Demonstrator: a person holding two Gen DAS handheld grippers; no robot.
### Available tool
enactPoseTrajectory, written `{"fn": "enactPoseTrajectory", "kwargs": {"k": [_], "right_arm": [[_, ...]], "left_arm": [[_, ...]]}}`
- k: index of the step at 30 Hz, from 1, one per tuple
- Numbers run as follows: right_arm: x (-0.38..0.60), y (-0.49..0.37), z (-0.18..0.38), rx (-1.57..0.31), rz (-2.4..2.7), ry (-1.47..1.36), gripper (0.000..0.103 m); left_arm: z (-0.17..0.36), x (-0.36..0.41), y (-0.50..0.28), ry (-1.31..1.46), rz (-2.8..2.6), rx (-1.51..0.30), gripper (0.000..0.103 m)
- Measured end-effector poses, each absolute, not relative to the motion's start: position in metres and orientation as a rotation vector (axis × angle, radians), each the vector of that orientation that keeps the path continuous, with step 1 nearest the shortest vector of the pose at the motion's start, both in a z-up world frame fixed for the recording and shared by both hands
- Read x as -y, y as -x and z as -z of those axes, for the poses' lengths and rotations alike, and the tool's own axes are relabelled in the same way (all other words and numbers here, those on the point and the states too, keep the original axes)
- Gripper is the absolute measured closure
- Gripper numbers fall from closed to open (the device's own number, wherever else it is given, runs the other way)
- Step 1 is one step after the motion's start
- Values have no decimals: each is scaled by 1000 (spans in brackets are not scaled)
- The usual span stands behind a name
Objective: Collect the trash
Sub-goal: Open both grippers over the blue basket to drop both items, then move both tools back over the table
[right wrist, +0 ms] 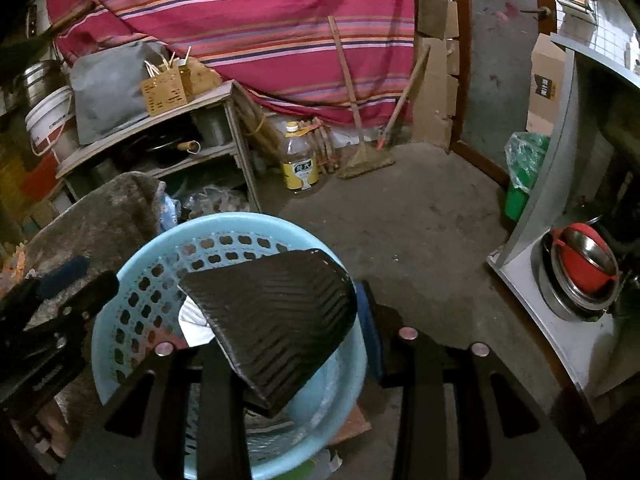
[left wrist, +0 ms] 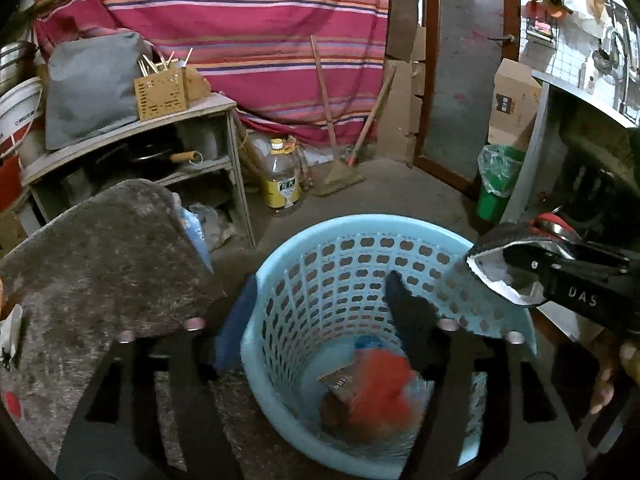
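A light blue perforated basket (left wrist: 280,276) stands on the floor and holds red and blue wrappers (left wrist: 380,384). It also shows in the right wrist view (right wrist: 120,280). My left gripper (left wrist: 320,304) is open, its left finger outside the rim and its right finger (left wrist: 412,320) inside the basket. My right gripper (left wrist: 504,276) comes in from the right, shut on a black ribbed tray (right wrist: 276,316) with a white inside, held tilted over the basket. In the right wrist view one jaw is hidden under the tray.
A grey fuzzy mat (left wrist: 100,260) covers a surface at the left. Behind stand a wooden shelf (left wrist: 132,140), an oil bottle (left wrist: 282,184), a broom (left wrist: 340,176) and a green bin (left wrist: 496,180). A metal counter with red bowls (right wrist: 584,268) is at the right.
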State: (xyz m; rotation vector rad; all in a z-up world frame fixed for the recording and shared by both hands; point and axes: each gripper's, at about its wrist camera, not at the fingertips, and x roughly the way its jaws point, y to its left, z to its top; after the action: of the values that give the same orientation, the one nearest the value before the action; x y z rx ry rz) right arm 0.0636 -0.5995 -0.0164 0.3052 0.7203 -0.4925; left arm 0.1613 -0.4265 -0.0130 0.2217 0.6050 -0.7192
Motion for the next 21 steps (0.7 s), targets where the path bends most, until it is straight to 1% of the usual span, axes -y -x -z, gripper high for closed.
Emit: {"fn": "enactPoseTrajectory", "kwargs": {"k": [1,2,4,5,10,14,16,18,21], "right_arm": [[600,-63,17,-722,495,-303,67],[599,-64,17,-724,495,-301,67],[597,-66,17,-729,492,-289,67],[596,-67,17,-732,491,-285,67],[581,-81,15,-742,463,-263,67],[562,-98,16,-780,443,-248,66],[554,-106,17,-795,458,-243,57],[547,-113,18,-811,480,-233,26],[536,-121,18,-828,489,-215,24]], "left_arm": [[11,426,-160,-224,719,-599,27],[9,423,-159,-221,715,-591,25],[4,416,-159,-209,710,-583,16],[2,412,-159,-207,704,-580,14],[-8,378,-164,-191,629,-546,6],[-12,343,-166,-212,558,-524,5],[-13,323,-169,-223,520,-525,5],[-15,303,-173,-228,489,-530,5],[-17,266,-180,-220,430,-536,5]]}}
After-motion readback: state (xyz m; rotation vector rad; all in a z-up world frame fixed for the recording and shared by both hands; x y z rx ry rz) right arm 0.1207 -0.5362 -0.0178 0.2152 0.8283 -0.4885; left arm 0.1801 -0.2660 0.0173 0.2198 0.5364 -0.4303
